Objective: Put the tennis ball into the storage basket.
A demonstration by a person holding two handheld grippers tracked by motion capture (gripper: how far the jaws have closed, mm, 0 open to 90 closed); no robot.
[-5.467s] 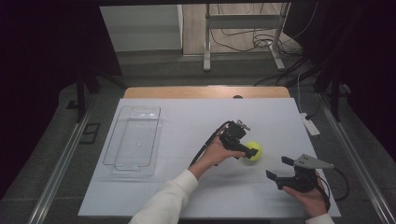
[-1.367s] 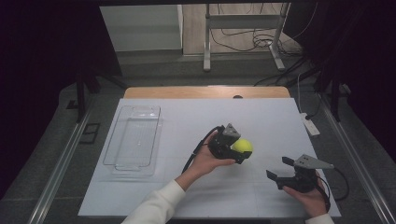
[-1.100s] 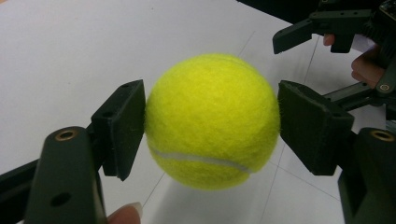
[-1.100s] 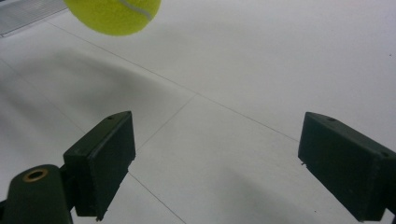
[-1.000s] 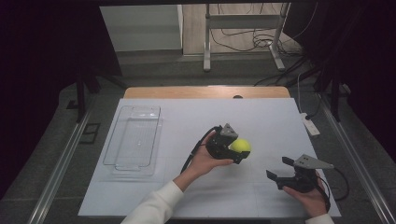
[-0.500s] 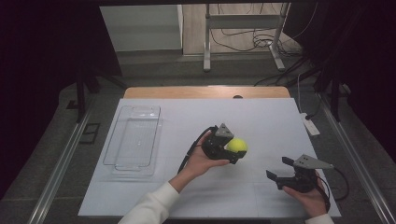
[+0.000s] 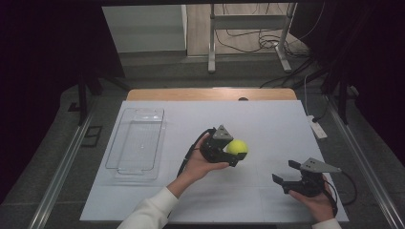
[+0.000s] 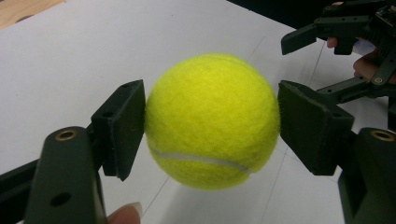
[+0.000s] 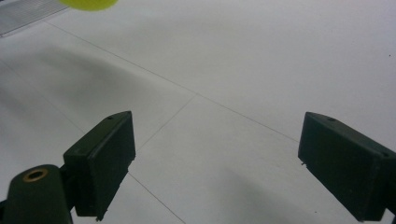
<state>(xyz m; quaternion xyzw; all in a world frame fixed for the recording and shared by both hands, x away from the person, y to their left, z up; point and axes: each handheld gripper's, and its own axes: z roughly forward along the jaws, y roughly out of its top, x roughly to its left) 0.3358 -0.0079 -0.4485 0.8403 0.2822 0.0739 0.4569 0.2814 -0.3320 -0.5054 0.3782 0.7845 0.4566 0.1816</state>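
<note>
Ball leftward since; seam close-up, apparently.

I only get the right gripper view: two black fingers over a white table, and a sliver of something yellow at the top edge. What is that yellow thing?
Observer: A tennis ball, carried by the left gripper.
Operator: Is it properly gripped?
Observer: Yes. Both fingers press on its sides, and it hangs above the table.
Operator: Where could it go?
Observer: Perhaps into the clear tray on the table's left side; it looks empty.
</note>
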